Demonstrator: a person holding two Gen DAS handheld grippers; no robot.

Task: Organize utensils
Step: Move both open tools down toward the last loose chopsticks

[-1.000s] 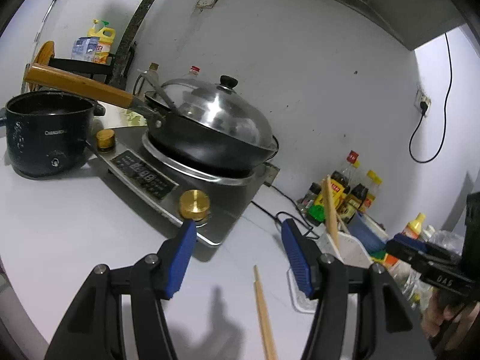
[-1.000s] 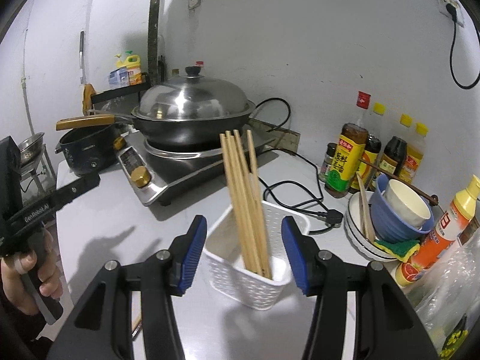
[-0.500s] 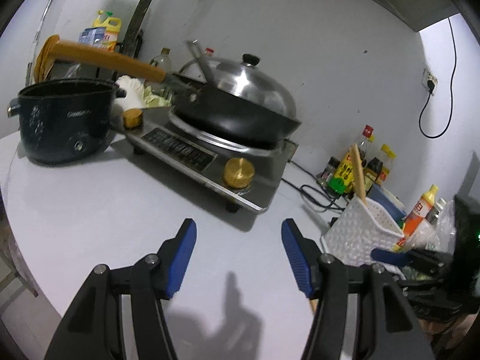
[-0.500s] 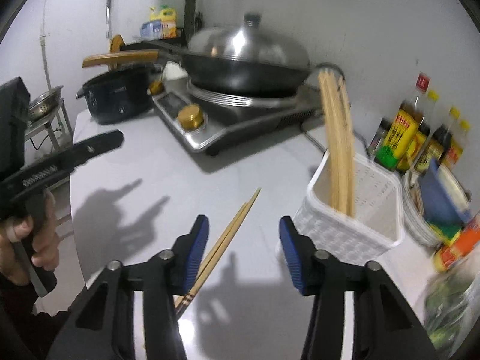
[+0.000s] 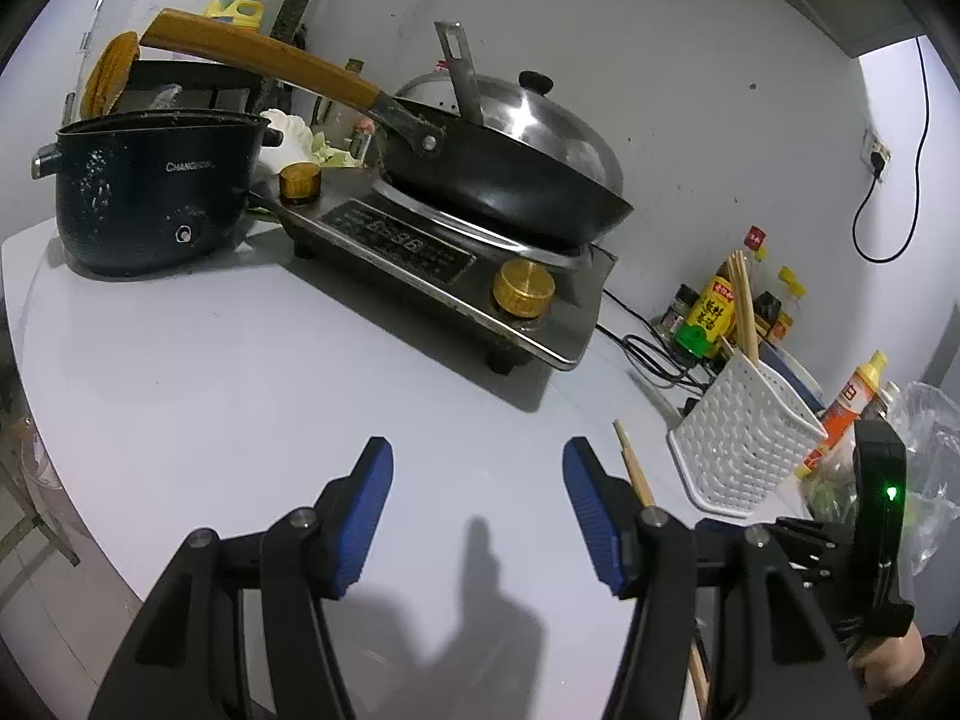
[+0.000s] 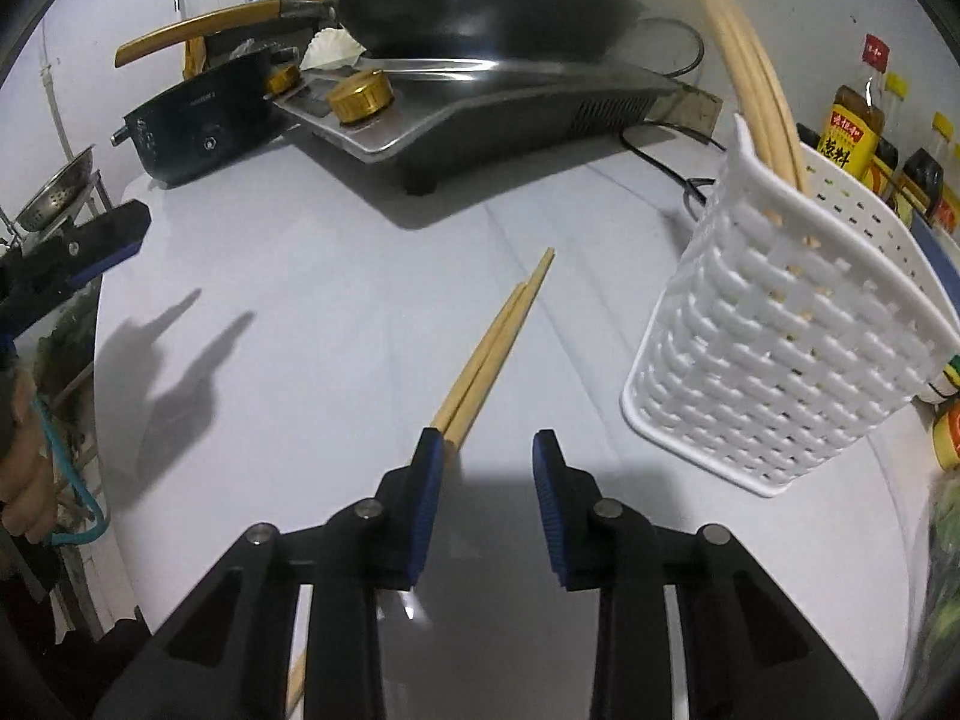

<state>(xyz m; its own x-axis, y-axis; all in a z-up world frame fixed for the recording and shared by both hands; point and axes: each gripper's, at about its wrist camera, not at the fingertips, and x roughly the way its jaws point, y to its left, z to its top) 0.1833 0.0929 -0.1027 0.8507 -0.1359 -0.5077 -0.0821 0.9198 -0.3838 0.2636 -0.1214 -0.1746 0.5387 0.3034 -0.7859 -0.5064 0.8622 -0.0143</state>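
Note:
Two loose wooden chopsticks [image 6: 492,348] lie side by side on the white counter [image 6: 300,276]. My right gripper [image 6: 487,450] hangs low over their near end. Its jaws are closing, and the sticks run under the left blue pad [image 6: 427,480], with no pad pressing on them. To their right stands a white perforated basket [image 6: 780,348] holding several upright chopsticks [image 6: 750,72]. My left gripper [image 5: 477,462] is open over bare counter with nothing between its fingers. The loose chopsticks [image 5: 633,462] show just right of it, and the basket [image 5: 744,438] stands beyond them.
An induction cooker [image 5: 444,264] carries a lidded black wok [image 5: 510,180] with a long wooden handle. A dark electric pot [image 5: 150,192] sits at the left. Sauce bottles [image 5: 714,312] and a black cord [image 5: 648,354] crowd the wall behind the basket. The counter's edge curves along the left.
My right gripper has dropped from facing the basket down onto the loose chopsticks, and its jaws have narrowed. The left gripper has sunk a little and stays open.

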